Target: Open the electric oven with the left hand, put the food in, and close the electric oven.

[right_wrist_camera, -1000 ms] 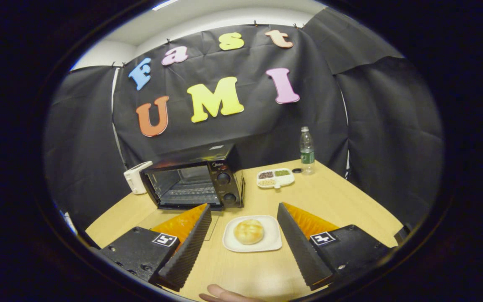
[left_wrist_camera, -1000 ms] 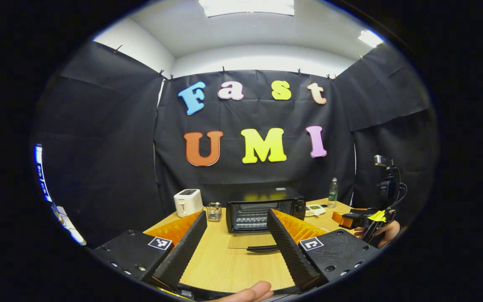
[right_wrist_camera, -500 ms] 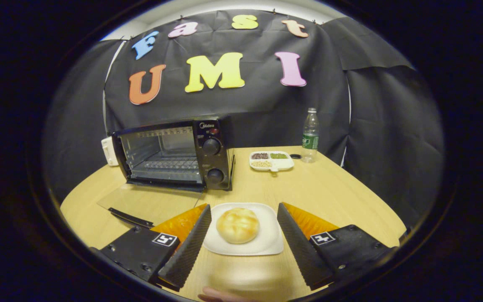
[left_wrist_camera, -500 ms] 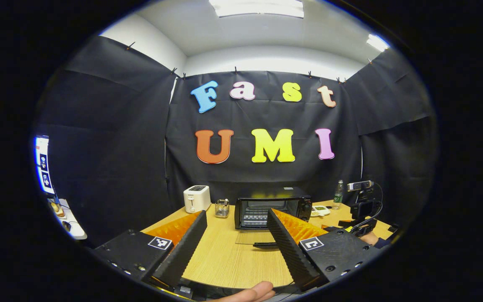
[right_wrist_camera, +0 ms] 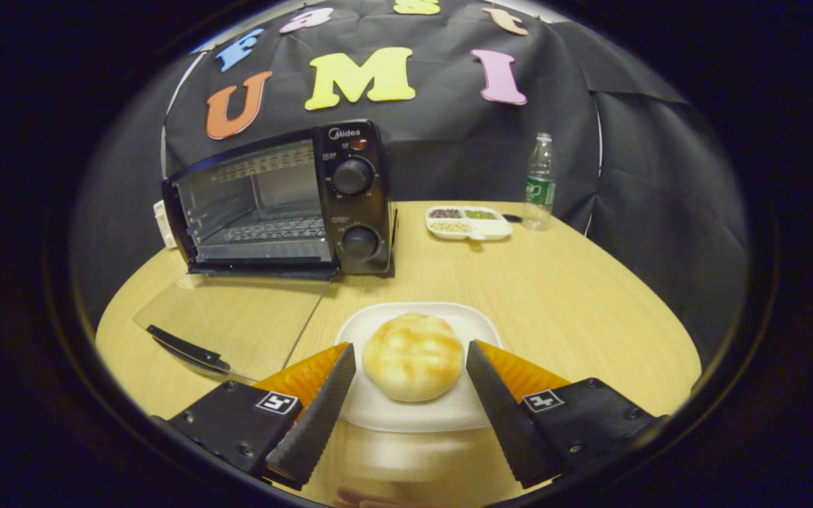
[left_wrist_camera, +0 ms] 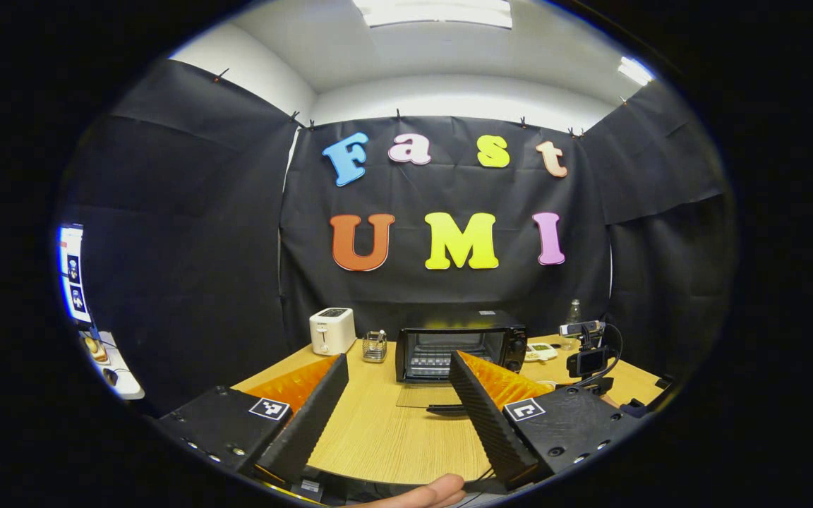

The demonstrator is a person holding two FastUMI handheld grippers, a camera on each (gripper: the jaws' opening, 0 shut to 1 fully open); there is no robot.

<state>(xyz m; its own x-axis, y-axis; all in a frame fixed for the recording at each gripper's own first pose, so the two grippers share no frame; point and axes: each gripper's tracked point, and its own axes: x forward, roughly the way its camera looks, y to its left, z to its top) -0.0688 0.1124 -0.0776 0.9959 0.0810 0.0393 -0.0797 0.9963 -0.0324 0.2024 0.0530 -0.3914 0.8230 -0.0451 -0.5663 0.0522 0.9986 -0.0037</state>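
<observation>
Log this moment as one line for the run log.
oven: door open flat on table | bun: on plate, between right tool fingers, not gripped | left tool: open, back from oven | next: likely grip bun

In the right gripper view, we see the near rim of the white square plate [right_wrist_camera: 417, 416] blurred and partly covered by the fingers [right_wrist_camera: 315, 409] beside the round golden bun [right_wrist_camera: 412, 356]. The white toaster [right_wrist_camera: 161, 224] at the table's far left edge is mostly hidden behind the black electric oven [right_wrist_camera: 286, 204]. In the left gripper view, a finger [left_wrist_camera: 480, 402] covers the oven's lower right corner, and the clear plastic bottle [left_wrist_camera: 574, 312] is too small for detail. The hand [left_wrist_camera: 420, 492] is cut off by the lower edge.
</observation>
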